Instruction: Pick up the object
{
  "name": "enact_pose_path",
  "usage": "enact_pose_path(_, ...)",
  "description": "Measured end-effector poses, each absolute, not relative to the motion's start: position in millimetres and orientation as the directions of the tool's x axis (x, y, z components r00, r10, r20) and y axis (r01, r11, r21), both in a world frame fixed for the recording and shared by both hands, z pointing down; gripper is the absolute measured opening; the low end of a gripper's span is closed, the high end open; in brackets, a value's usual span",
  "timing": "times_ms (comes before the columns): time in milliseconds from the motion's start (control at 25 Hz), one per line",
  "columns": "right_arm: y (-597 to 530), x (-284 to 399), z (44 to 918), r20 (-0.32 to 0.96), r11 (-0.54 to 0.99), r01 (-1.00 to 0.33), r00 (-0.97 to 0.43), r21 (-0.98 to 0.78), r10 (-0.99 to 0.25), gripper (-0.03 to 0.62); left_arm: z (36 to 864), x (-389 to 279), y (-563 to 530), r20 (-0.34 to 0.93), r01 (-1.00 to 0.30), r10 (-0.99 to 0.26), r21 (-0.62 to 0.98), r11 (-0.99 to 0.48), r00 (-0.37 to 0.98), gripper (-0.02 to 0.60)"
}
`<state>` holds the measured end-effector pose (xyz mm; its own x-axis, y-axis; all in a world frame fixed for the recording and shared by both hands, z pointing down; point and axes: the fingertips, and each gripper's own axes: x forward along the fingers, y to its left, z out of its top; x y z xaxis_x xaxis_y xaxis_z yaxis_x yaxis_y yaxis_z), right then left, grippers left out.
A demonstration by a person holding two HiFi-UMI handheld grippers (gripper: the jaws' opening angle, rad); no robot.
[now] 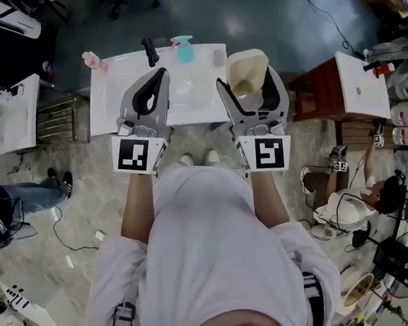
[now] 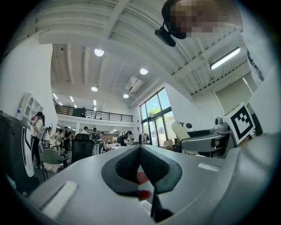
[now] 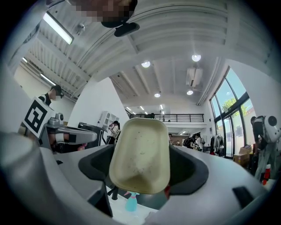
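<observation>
A cream, shallow plastic tray (image 1: 245, 68) stands on end between the jaws of my right gripper (image 1: 248, 82), held up over the right end of a white sink counter (image 1: 111, 110). In the right gripper view the tray (image 3: 140, 151) fills the gap and the right gripper (image 3: 142, 169) has both pads pressed on its sides. My left gripper (image 1: 161, 73) hovers over the counter's middle, shut with nothing in it. In the left gripper view the left gripper (image 2: 140, 147) shows its jaw tips meeting, and the right gripper (image 2: 206, 141) shows at the right.
On the counter's far edge stand a teal spray bottle (image 1: 183, 49), a black faucet (image 1: 150, 51) and a small pink bottle (image 1: 93, 60). A wooden table (image 1: 318, 92) stands to the right, a white unit (image 1: 12, 115) to the left. A seated person (image 1: 350, 206) is at lower right.
</observation>
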<state>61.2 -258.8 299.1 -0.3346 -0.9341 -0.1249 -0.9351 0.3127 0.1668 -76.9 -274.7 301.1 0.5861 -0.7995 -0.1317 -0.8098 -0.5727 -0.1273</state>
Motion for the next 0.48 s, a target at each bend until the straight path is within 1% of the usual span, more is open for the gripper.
enact_pose_path(280, -275, 77, 332, -0.074, 0.274, -0.946, -0.290, 0.171, -0.954, 0.390, 315, -88, -285, -0.114, -0.805, -0.797, -0.102, -0.584, 0.593, 0.000)
enact_pose_path(480, -273, 70, 333, -0.068, 0.272, -0.949, -0.286, 0.158, -0.956, 0.390, 326, -108, -286, -0.081, -0.802, -0.799, -0.107, -0.588, 0.596, 0.000)
